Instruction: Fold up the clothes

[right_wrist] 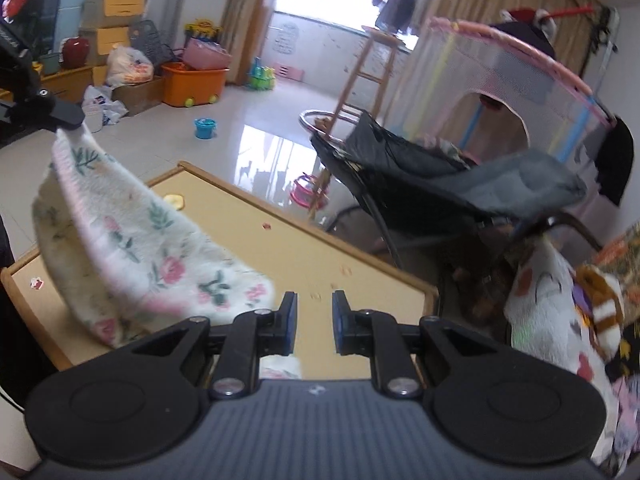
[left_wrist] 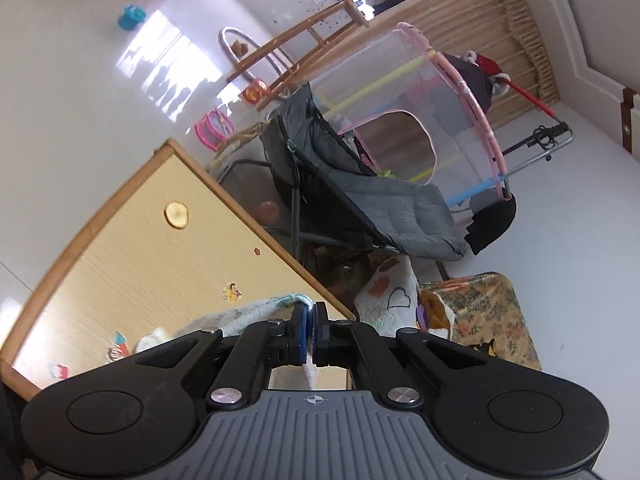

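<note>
Over the light wooden surface (left_wrist: pixel 132 248) with its darker rim, in the left wrist view, our left gripper (left_wrist: pixel 309 320) has its blue-padded jaws pinched together on an edge of the fluffy white floral-print garment (left_wrist: pixel 248 312); a strip of cloth passes between the pads and shows again below them. The rest of the garment bunches just beside the jaws, low in the view. A round pale slice-like object (left_wrist: pixel 176 215) and a few small stickers lie on the surface, well apart from the cloth.

In the right wrist view, our right gripper (right_wrist: pixel 314 322) stands with its jaws apart and nothing between them. The garment (right_wrist: pixel 136 248) hangs from the other gripper at upper left, draping down in a sagging sheet to the surface (right_wrist: pixel 320 256), its lower edge lying just beside our left finger (right_wrist: pixel 289 320). A grey reclining chair (right_wrist: pixel 480 184) and a pink-rimmed mesh playpen (right_wrist: pixel 500 76) stand beyond the surface.

We judge that we are lifting and spreading the garment before a fold. The next move calls for the right gripper to take a free edge or corner, so both hold it taut.
</note>
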`<state>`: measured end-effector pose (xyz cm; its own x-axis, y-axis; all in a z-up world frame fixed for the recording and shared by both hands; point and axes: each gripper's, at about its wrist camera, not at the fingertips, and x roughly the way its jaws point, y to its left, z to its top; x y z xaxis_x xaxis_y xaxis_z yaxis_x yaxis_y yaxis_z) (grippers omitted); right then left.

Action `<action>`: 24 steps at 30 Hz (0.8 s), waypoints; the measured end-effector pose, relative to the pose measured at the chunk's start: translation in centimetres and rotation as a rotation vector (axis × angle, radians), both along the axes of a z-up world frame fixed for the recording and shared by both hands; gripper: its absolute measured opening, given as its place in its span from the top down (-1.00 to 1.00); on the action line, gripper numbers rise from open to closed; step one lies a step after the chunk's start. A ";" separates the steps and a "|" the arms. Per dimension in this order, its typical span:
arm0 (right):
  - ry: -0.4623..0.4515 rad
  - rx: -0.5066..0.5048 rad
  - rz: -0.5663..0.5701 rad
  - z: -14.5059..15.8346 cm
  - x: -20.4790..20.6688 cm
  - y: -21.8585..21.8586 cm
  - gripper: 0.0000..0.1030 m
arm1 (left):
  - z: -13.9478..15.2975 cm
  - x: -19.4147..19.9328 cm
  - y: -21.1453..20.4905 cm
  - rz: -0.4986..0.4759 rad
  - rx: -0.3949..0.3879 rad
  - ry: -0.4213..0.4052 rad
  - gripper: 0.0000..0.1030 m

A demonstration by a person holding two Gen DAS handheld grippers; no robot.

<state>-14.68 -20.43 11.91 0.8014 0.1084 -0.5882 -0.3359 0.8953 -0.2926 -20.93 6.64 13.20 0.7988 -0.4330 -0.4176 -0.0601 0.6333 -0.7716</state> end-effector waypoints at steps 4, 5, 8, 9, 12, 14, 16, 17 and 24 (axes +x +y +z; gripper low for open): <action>0.013 -0.019 0.023 -0.4 0.5 0.6 0.67 | -0.7 -0.8 -0.3 -0.023 0.024 0.035 0.97; 0.016 -0.013 0.039 -0.6 0.3 0.6 0.67 | -1.1 -0.9 -0.4 -0.026 0.032 0.048 0.97; 0.045 0.007 0.125 -0.9 -1.2 0.9 0.54 | -2.1 -1.0 -0.5 -0.034 0.017 0.073 0.97; 0.061 0.015 0.158 -1.1 -1.8 1.0 0.48 | -2.3 -1.0 -0.5 -0.037 0.015 0.076 0.97; 0.095 0.038 0.243 -1.7 -3.8 1.6 0.22 | -2.3 -1.0 -0.5 -0.042 0.015 0.067 0.97; 0.117 0.051 0.274 -2.2 -4.8 2.2 0.05 | -2.3 -0.9 -0.4 -0.039 0.007 0.061 0.97; 0.141 0.066 0.300 -2.9 -5.6 3.0 0.01 | -2.4 -1.0 -0.2 -0.035 -0.017 0.066 0.97; 0.155 0.073 0.315 -3.2 -5.8 3.5 0.00 | -2.4 -1.0 -0.1 -0.036 -0.035 0.071 0.97; 0.171 0.021 0.368 -5.1 -6.1 7.5 0.00 | -1.3 -1.4 -0.7 -0.048 -0.043 0.050 0.97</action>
<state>-20.80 -12.93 6.77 0.5980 0.3830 -0.7041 -0.6770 0.7115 -0.1879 -22.30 5.96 11.92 0.7550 -0.4887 -0.4371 -0.0698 0.6029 -0.7947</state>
